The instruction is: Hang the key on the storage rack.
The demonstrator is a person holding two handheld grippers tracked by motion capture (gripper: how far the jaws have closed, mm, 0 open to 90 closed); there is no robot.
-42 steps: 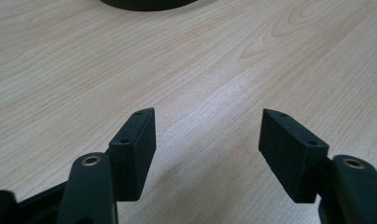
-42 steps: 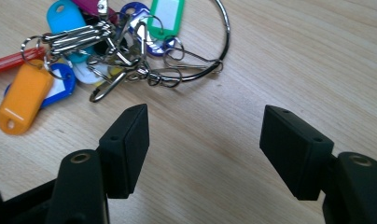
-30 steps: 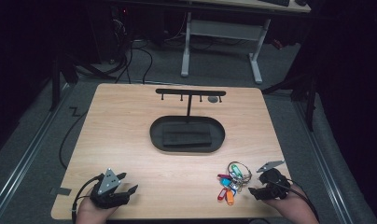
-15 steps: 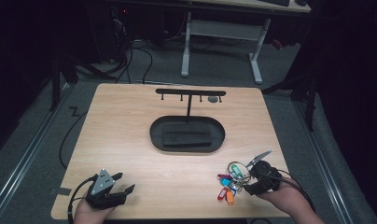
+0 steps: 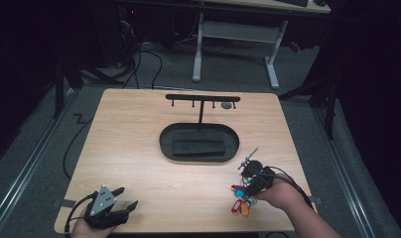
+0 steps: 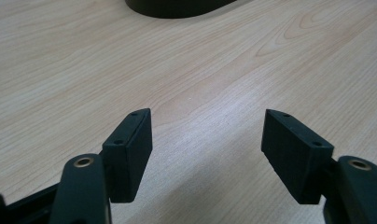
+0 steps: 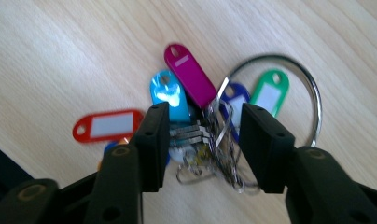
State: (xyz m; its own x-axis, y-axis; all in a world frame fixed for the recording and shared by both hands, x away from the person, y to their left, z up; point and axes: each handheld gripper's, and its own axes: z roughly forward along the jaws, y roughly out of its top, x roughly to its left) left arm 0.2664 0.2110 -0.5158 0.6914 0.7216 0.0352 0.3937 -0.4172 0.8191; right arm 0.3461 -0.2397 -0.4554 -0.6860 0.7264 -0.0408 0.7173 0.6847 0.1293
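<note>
My right gripper (image 7: 200,140) sits over the bunch of keys (image 7: 200,135) lying on the table (image 5: 139,148) near its front right corner. Its jaws have just been closing, with the keys between them but not yet clamped. My left gripper (image 6: 207,149) rests front left, jaws spread over bare wood.

the table (image 5: 154,148) is pale wood, matt, with a fine grain that shows smooth in both gripper views. the oval tray (image 5: 198,144) and the rack (image 5: 202,98) behind it look matt black. the key tags (image 7: 189,74) are glossy coloured plastic, pink, blue, green and red, with white paper-like label windows. the large ring (image 7: 312,93) and the small rings and keys (image 7: 196,133) are bright polished metal. the gripper pads (image 6: 130,149) are matt black plastic, smooth-faced with small screw holes.
</note>
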